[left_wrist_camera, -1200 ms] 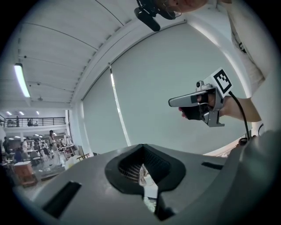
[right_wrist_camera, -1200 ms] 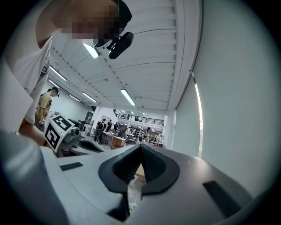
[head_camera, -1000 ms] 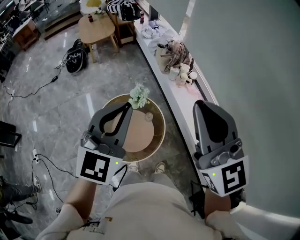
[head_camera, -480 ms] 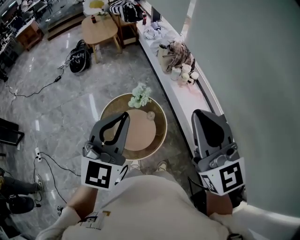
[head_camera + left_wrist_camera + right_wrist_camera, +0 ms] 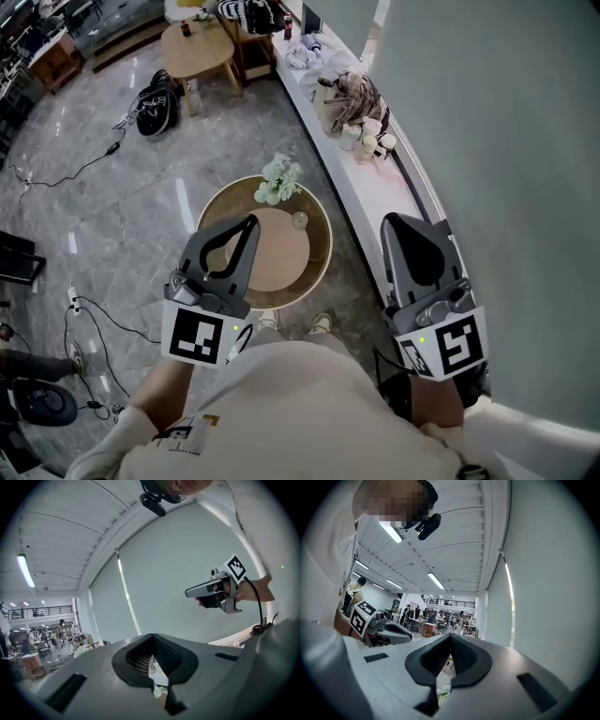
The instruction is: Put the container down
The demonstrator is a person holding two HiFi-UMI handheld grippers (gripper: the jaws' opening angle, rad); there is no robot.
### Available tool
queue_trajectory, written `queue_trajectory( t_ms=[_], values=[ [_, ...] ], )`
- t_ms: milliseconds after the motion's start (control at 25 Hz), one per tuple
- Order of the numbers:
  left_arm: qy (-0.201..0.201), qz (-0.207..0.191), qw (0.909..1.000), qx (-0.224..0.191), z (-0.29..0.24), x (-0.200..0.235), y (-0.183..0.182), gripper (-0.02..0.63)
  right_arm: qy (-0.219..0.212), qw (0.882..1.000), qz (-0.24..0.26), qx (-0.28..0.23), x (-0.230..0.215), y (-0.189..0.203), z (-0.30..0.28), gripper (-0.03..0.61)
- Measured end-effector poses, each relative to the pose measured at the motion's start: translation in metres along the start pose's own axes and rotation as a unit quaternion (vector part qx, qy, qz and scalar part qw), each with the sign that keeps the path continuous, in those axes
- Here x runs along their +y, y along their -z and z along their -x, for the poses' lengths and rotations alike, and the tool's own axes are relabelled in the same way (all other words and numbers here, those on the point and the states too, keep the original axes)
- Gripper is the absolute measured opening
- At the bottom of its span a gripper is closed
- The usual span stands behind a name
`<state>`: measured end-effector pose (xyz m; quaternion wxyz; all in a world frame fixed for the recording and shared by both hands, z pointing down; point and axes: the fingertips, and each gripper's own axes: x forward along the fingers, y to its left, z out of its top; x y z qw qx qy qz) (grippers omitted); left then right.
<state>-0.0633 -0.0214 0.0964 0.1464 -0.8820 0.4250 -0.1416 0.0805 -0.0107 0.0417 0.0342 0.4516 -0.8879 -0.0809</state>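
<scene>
Left gripper (image 5: 247, 225) and right gripper (image 5: 401, 223) are held closed and empty; a round table (image 5: 286, 264) with white flowers (image 5: 278, 178) is seen below the left one

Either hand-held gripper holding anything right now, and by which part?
Nothing is held. The left hand-held gripper and right hand-held gripper both have their jaws shut together with nothing between them.

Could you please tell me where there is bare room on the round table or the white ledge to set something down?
The round table is bare across its centre and right side. The flowers and a small glass sit only at its far edge. The white ledge is bare near the right gripper, but crowded farther along with a bag and cups.
</scene>
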Motion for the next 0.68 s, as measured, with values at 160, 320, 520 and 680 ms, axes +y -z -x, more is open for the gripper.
queue_trajectory(
  t_ms=[160, 320, 520, 680],
  values=[
    [-0.002, 0.003, 1.0, -0.002, -0.001, 0.001, -0.001, 0.008, 0.002, 1.0, 0.0, 0.0, 0.0, 0.001, 0.002, 0.008],
    [0.001, 0.004, 1.0, -0.004, -0.003, -0.003, -0.002, 0.008, 0.0, 1.0, -0.005, 0.002, 0.001, 0.006, 0.003, 0.008],
    [0.008, 0.001, 1.0, -0.004, -0.004, -0.004, 0.0, 0.008, -0.002, 1.0, -0.005, 0.001, 0.005, 0.005, 0.0, 0.008],
    [0.008, 0.007, 0.9999, -0.005, -0.004, -0.009, -0.005, 0.008, -0.001, 1.0, -0.002, 0.005, 0.002, 0.003, 0.006, 0.008]
  ],
)
